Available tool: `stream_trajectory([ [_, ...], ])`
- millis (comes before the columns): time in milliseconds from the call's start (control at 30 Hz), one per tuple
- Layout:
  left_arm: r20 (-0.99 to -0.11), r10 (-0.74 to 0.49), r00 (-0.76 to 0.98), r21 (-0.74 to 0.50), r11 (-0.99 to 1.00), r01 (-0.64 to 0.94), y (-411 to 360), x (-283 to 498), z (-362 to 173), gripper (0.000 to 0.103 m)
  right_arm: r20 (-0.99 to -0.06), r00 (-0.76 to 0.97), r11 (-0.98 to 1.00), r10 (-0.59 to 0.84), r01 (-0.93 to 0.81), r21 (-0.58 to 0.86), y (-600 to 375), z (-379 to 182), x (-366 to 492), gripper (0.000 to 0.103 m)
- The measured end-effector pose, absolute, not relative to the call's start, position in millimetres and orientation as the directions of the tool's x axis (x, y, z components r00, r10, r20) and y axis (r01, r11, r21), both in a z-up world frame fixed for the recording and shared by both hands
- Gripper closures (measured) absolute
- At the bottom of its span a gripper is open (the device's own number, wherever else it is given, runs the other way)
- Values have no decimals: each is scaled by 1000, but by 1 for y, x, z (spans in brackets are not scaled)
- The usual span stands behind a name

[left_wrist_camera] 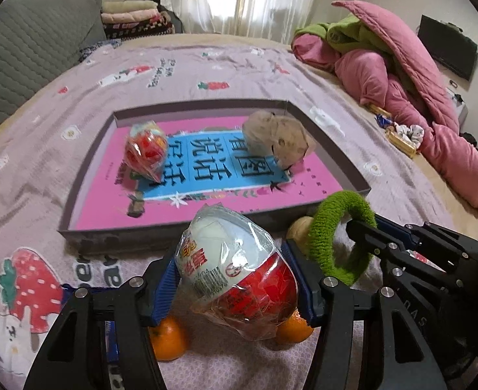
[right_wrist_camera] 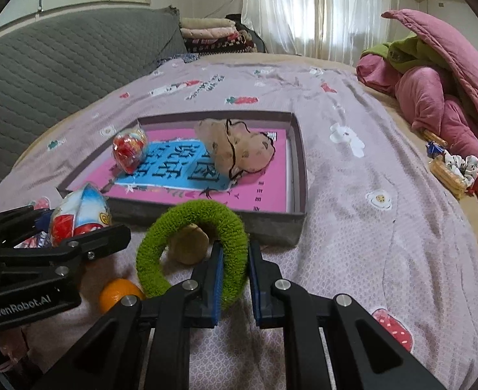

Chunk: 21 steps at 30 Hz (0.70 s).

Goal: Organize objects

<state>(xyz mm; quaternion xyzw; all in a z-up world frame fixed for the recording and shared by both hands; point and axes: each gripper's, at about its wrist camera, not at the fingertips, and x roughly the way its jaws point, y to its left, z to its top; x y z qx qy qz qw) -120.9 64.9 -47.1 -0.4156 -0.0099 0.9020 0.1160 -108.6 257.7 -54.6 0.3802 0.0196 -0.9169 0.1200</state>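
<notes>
Looking like a home bedroom: bed [right_wrist_camera: 352,227] taking up most of the view under a lilac strawberry-print sheet [left_wrist_camera: 60,149], pink quilt [left_wrist_camera: 401,74] lying bunched at the far side, folded blankets [right_wrist_camera: 213,34] stacking up by a white curtained window [right_wrist_camera: 320,6], grey quilted headboard [right_wrist_camera: 60,65] standing behind.

Background's pretty lived-in: a pink quilt [left_wrist_camera: 411,97] is lying bunched up with a green blanket [left_wrist_camera: 346,32] on the bed's far side, white curtains [right_wrist_camera: 320,9] are glowing, folded blankets [left_wrist_camera: 131,19] are sitting stacked beside a grey quilted headboard [right_wrist_camera: 60,65].
</notes>
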Motion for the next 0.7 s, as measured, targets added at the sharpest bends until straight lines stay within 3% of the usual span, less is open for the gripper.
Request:
stream_trajectory([
  [700, -663, 167, -730, -73, -985, -159, 38, -104, 9, 41, -562, -794, -966, -231, 254, 39, 241, 14, -85, 89],
])
